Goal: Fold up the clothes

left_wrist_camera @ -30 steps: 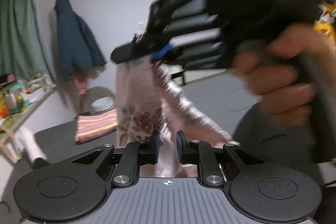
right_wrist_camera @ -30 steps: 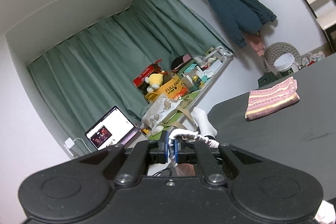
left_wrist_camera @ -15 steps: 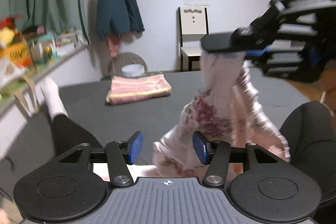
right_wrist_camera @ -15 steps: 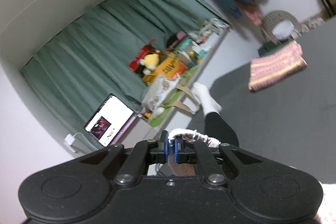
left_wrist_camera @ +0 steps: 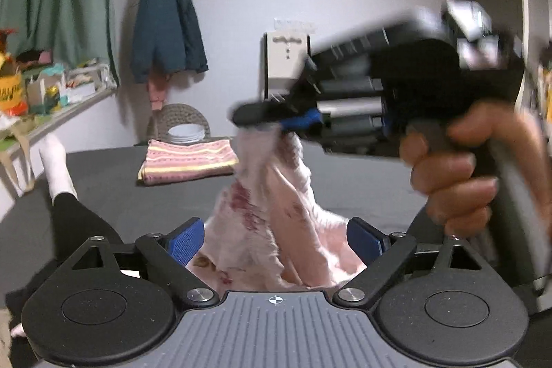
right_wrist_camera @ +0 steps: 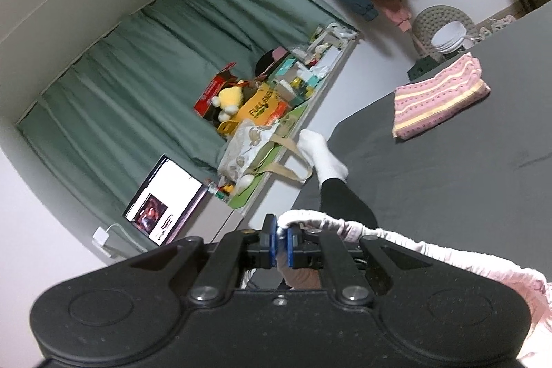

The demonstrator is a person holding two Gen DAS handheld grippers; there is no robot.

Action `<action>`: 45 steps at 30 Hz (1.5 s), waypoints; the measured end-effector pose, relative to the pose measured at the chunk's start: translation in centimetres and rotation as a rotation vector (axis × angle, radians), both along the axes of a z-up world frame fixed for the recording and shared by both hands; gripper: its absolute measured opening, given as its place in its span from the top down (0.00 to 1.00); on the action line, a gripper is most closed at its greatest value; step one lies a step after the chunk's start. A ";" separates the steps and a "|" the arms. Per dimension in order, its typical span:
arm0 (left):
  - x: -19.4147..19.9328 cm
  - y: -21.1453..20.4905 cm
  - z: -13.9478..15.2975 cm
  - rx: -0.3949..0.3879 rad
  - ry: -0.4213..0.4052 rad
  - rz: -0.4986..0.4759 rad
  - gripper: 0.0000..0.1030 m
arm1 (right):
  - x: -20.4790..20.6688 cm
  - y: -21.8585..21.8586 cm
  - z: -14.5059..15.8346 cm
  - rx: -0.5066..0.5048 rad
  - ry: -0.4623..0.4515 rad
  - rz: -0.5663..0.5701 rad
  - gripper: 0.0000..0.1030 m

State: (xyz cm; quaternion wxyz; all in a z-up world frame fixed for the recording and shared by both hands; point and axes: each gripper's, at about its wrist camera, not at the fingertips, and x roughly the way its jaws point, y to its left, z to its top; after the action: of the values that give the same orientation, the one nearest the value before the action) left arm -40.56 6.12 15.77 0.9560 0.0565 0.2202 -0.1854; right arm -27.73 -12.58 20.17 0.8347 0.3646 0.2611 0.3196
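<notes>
Left gripper (left_wrist_camera: 275,238): jaws spread wide, pink floral garment (left_wrist_camera: 276,223) hanging loose between the blue pads, gripped by neither. Right gripper (right_wrist_camera: 281,245): jaws pinched tight on the garment's gathered white hem, holding it above the dark bed (left_wrist_camera: 362,185). Since half a second ago, left jaws opened wider, right gripper came closer.

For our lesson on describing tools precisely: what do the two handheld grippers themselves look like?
Both are matte black. The left gripper has two round discs, silver pivot screws, a ribbed grey centre plate with a small crosshair mark, and blue textured pads. The right gripper is built alike, with blue pads and a grey handle in a hand. No cables show.
</notes>
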 end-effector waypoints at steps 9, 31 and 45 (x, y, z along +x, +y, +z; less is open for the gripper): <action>0.3 -1.8 -0.5 0.104 -0.044 0.103 0.29 | -1.2 0.5 1.1 -0.013 -0.034 0.013 0.89; -0.1 2.8 0.0 0.095 -0.102 0.264 0.95 | -1.7 1.1 0.8 -0.043 -0.040 0.023 0.89; 1.1 6.9 1.6 0.082 -0.162 0.392 0.97 | -2.2 0.5 -0.1 -0.158 -0.007 0.082 0.45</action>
State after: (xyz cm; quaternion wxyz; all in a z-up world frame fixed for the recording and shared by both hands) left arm -39.47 12.99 17.40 0.9853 0.0660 0.1567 0.0184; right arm -29.89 -12.05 20.04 0.8479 0.2853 0.2976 0.3332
